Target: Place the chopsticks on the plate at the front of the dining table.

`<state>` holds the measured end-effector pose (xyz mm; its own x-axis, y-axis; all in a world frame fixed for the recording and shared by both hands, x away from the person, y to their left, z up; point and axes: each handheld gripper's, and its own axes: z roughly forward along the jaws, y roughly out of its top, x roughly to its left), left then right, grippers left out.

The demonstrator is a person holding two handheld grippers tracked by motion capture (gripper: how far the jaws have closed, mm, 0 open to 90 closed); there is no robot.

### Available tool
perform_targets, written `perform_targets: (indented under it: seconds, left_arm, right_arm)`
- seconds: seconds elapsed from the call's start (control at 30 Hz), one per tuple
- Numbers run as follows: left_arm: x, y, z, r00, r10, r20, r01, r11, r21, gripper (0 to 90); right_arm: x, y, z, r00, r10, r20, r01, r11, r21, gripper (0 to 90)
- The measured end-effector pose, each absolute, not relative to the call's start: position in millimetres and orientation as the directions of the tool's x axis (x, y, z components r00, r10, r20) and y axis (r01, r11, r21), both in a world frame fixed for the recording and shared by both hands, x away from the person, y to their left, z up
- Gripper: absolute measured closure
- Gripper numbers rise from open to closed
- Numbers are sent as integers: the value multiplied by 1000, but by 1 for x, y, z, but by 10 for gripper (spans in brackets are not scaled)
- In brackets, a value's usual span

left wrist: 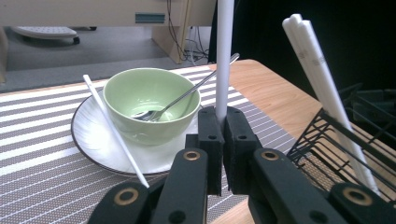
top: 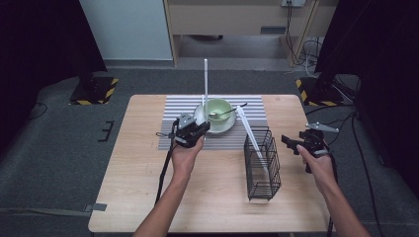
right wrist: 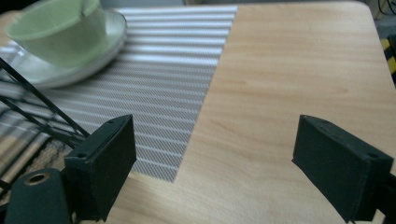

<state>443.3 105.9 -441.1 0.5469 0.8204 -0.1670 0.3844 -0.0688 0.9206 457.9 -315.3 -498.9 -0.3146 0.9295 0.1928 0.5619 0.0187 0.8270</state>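
Forearms reached in from the surface's (top: pixel 148 197) near edge. Toward the right edge, the right claw (top: pixel 292 143) stood wide with nothing between its jaws, just beside the black wire basket (top: pixel 262 163), where two white chopsticks (top: pixel 252 136) leaned. Near the middle, the left claw (left wrist: pixel 223 140) was clamped tight on one upright white chopstick (left wrist: pixel 224 51). Beyond, on the striped mat (top: pixel 173 123) by the far edge, a green bowl (left wrist: pixel 149 100) with a fork (left wrist: pixel 187 95) sat on a white plate (left wrist: pixel 93 140), another chopstick (left wrist: pixel 114 130) resting across its rim.
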Motion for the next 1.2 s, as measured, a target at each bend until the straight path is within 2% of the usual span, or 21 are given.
perform_targets:
  seconds: [0.43, 1.2]
  left_arm:
    - [456, 105, -442, 514, 843, -156, 398, -74, 914, 864]
    - [471, 103, -456, 474, 868, -147, 428, -81, 900, 864]
  right_arm:
    - [453, -315, -531, -237, 962, 135, 629, 46, 776, 126]
    - [454, -312, -548, -215, 971, 101, 660, 69, 748, 114]
